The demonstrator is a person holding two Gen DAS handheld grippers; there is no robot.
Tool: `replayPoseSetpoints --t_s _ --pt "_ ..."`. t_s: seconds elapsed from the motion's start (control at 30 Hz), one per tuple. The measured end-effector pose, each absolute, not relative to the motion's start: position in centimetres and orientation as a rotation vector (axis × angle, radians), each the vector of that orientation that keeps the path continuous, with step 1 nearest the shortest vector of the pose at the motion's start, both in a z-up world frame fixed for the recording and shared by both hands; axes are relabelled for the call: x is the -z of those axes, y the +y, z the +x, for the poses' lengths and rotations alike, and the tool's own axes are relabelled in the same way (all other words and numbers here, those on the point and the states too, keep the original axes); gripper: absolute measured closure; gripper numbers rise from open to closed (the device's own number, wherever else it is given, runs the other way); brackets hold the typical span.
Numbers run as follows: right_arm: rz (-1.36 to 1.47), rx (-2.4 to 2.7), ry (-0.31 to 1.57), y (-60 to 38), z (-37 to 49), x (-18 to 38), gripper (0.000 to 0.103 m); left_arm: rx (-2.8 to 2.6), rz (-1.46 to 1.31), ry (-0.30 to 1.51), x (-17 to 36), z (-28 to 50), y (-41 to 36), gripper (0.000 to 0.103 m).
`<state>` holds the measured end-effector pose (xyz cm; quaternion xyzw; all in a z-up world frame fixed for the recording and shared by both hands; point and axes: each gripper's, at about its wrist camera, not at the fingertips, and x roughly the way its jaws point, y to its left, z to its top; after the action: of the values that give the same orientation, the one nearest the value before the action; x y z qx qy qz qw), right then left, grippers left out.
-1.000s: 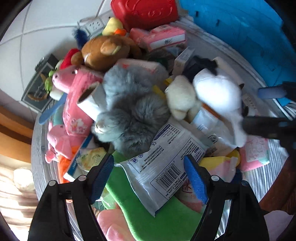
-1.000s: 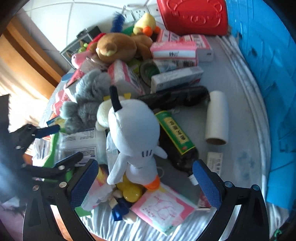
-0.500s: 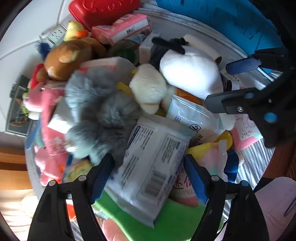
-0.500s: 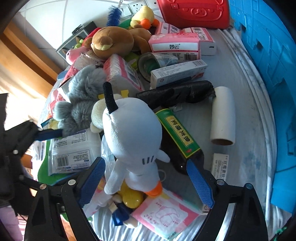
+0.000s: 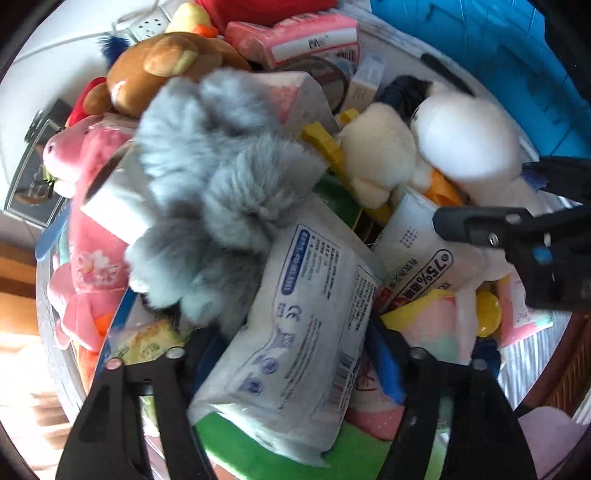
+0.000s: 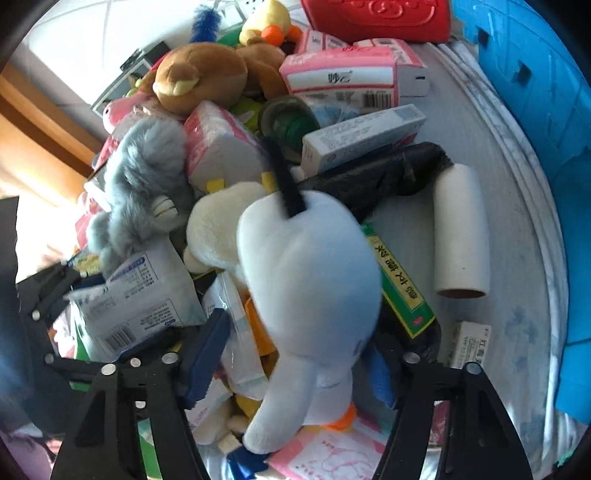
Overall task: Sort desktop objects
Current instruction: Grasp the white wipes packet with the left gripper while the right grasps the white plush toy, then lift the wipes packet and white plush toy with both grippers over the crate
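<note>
On a cluttered round table (image 6: 517, 206), a white barcode-printed packet (image 5: 306, 314) stands bowed between my left gripper's (image 5: 295, 354) fingers. The jaws are closing and both pads touch its edges. A white plush with a black ear and orange feet (image 6: 310, 266) hangs between my right gripper's (image 6: 295, 350) closing jaws. The right pad touches the plush, while a clear plastic pack lies between the left pad (image 6: 207, 354) and the plush. In the left wrist view, the right gripper (image 5: 517, 199) straddles that plush (image 5: 469, 140).
A grey furry plush (image 5: 221, 177), brown bear (image 6: 199, 77), cream plush (image 5: 376, 162), pink tissue packs (image 6: 340, 77), a green-labelled bottle (image 6: 402, 280), a cardboard tube (image 6: 461, 232) and a red case (image 6: 376, 14) crowd the table. A blue panel (image 6: 535, 74) rims the right side.
Both grippers came down onto the pile and narrowed. The left one now hugs the white packet, which has buckled upward. The right one closed in around the white plush.
</note>
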<state>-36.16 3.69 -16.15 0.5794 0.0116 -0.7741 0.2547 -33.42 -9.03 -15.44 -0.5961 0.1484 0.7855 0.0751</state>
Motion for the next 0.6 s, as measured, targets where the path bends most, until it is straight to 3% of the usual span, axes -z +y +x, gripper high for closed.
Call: replayPoseSetpoints --t_s 0.03,0.07,0.1,0.27,0.6 --pt "1.562 2.108 0.039 3.7 -36.0 15.9 0.047 -2.379 -1.772 0.431 15.0 -33.0 -9.3 0.051" --pt "1.546 2.119 0.047 3.7 -35.8 15.3 0.053 -2.399 -1.763 0.417 14.5 -32.7 -9.5 0.074" --pt "1.53 2.139 0.055 3.8 -35.6 14.7 0.059 -2.416 -1.756 0.38 14.1 -32.3 -9.9 0.078" --pt "1.477 2.194 0.073 4.2 -35.0 12.9 0.059 -2.501 -1.685 0.177 12.4 -30.7 -12.5 0.081" --pt "1.249 2.282 0.082 3.9 -31.4 5.7 0.059 -2.787 -1.368 -0.038 4.5 -27.0 -13.8 0.081"
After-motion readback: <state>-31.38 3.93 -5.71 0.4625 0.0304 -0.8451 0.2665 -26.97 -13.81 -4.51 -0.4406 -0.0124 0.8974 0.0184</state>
